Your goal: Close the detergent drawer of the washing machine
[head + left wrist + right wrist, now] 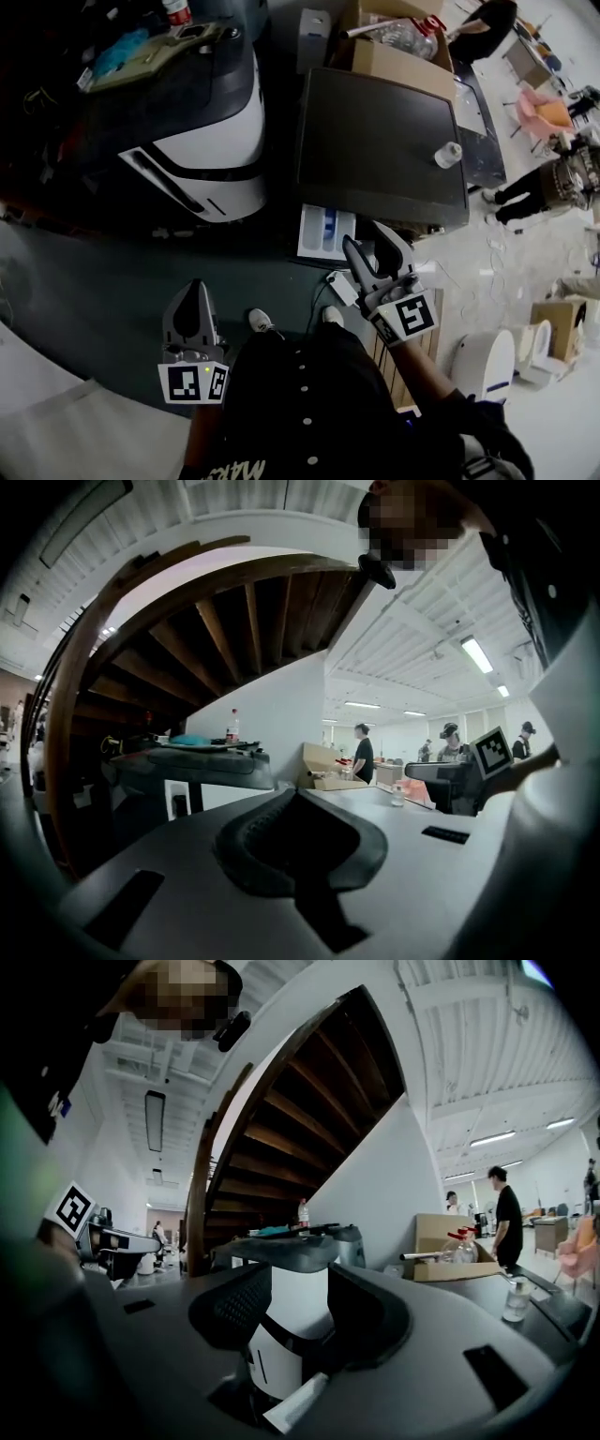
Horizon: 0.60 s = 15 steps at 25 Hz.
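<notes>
Shows, at lower left, the left gripper with jaws pressed together on nothing, well apart from the machines. Shows above it a white-and-black appliance, no part of the job. Finds the detergent drawer at centre, white, pulled out from the front of the dark-topped washing machine. Places the right gripper just right of the drawer, jaws spread wide and empty. Judging by looks: light, stiff, slick plastic running on a slide. Best met flat on the front lip and pushed straight in, with no gripping needed. Might jam if shoved at one corner.
</notes>
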### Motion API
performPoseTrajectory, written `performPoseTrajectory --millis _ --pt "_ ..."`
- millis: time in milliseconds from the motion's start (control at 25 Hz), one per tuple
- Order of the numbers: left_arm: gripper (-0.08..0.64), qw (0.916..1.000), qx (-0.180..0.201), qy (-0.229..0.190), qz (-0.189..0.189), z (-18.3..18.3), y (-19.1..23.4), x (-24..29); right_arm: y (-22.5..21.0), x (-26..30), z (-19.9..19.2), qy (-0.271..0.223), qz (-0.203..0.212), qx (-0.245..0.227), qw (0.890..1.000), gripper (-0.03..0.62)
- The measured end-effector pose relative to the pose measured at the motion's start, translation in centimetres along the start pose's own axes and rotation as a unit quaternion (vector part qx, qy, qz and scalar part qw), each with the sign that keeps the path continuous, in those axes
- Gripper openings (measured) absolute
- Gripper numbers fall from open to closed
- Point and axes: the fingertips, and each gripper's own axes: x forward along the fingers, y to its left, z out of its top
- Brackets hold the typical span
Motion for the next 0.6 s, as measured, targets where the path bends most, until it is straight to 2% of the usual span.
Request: performPoseTrajectory --millis 240,360,600 --pt "0.002 0.9949 0.003 0.013 -0.1 -0.7 -1.9 4.2 -2.2 -3.0 -1.2 0.014 -0.097 0.002 0.995 0.201" --pt "0.002 0.9898 0.002 0.023 -0.141 -1.2 -3.4 5.5 -2.9 -5.0 -2.7 0.041 -0.143 0.006 0.989 0.201" --pt "0.002 0.9798 -0.002 0.044 -0.195 -2.4 -5.8 6.7 -3.4 -6.7 -4.6 0.055 -0.186 0.003 0.981 0.201"
